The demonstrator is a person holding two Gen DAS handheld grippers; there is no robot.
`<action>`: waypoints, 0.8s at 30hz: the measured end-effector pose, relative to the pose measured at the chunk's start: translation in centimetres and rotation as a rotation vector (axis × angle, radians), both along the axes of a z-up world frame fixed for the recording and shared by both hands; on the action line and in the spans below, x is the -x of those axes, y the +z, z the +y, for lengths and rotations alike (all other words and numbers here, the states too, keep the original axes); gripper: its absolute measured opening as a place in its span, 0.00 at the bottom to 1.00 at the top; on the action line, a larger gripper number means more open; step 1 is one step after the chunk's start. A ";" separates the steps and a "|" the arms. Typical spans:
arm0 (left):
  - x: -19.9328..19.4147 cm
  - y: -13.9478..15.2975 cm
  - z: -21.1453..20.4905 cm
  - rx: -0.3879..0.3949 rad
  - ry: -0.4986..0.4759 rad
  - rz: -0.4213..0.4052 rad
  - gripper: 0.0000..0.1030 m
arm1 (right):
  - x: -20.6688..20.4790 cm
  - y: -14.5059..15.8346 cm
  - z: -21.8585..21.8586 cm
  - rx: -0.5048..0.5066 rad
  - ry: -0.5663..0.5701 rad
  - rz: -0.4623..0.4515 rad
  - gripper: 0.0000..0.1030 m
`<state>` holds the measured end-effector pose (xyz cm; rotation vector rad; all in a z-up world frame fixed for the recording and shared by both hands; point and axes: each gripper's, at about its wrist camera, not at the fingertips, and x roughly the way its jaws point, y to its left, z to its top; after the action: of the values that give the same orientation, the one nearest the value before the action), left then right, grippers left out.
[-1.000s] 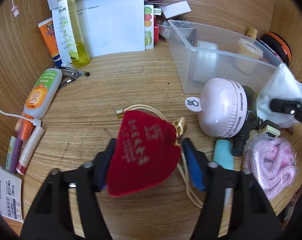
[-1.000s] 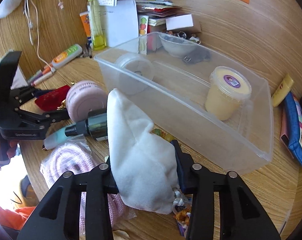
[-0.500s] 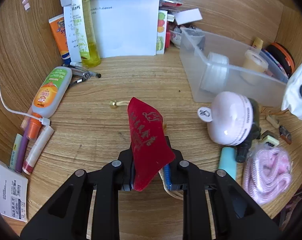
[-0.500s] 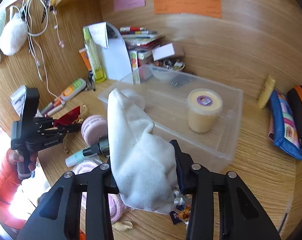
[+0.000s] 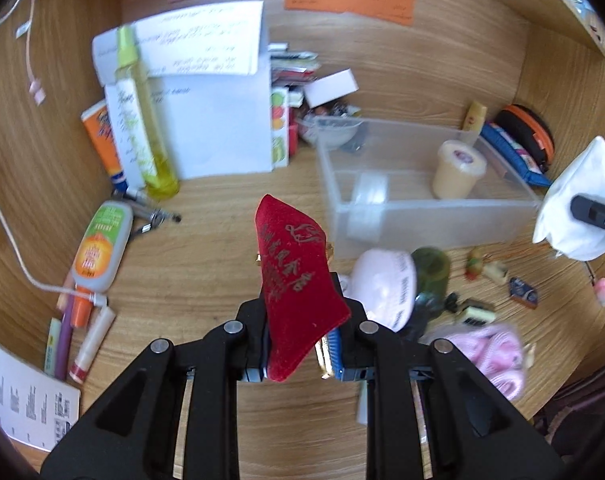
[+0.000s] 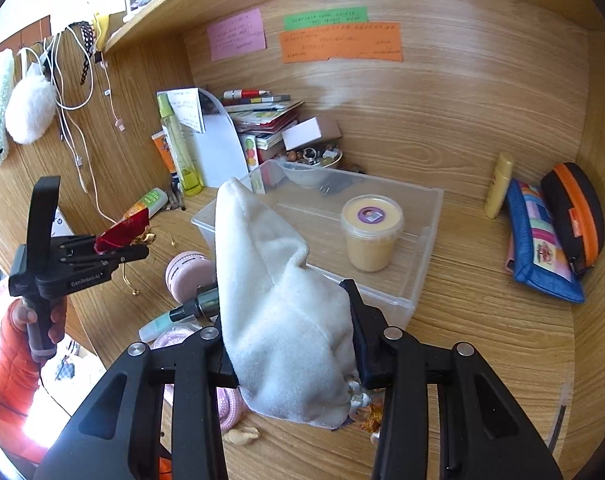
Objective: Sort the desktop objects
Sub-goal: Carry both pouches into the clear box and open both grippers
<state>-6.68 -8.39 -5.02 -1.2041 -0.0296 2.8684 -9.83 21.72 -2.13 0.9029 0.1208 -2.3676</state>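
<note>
Left gripper [image 5: 302, 344], pitched down toward the tabletop [image 5: 206, 264], its fingers [image 5: 258, 344] closed narrow on a red velvet pouch [image 5: 294, 280] that stands up between them, clear of the surface. Right gripper [image 6: 294, 344], likewise angled down, its fingers [image 6: 358, 320] clamped on a white fleece pouch [image 6: 274, 300] held above the near edge of a clear plastic bin [image 6: 406, 280]. The bin holds a lidded yellow tub [image 6: 370, 236] and a roll of clear tape [image 5: 366, 196]. Below the grippers lie a pink round case [image 5: 386, 280], a dark green bottle [image 5: 430, 276] and pink cord [image 5: 494, 356]. A hand [image 6: 42, 320] in an orange sleeve grips the left handle
</note>
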 end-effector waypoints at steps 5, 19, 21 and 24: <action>0.4 2.2 1.4 -0.011 -0.040 0.044 0.21 | 0.2 0.7 1.4 0.016 -0.039 0.014 0.35; 4.3 5.9 3.9 -0.032 -0.129 0.095 0.21 | 3.6 2.3 0.6 0.022 -0.057 0.044 0.35; 5.0 6.2 4.2 -0.025 -0.137 0.098 0.21 | 4.4 2.2 0.3 0.026 -0.062 0.038 0.35; 6.1 6.2 4.6 -0.021 -0.153 0.092 0.21 | 5.2 2.2 -0.2 0.032 -0.059 0.031 0.35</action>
<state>-12.73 -3.82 1.18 -1.0222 0.0325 2.7786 -15.08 21.55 0.05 0.8660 0.0692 -2.4312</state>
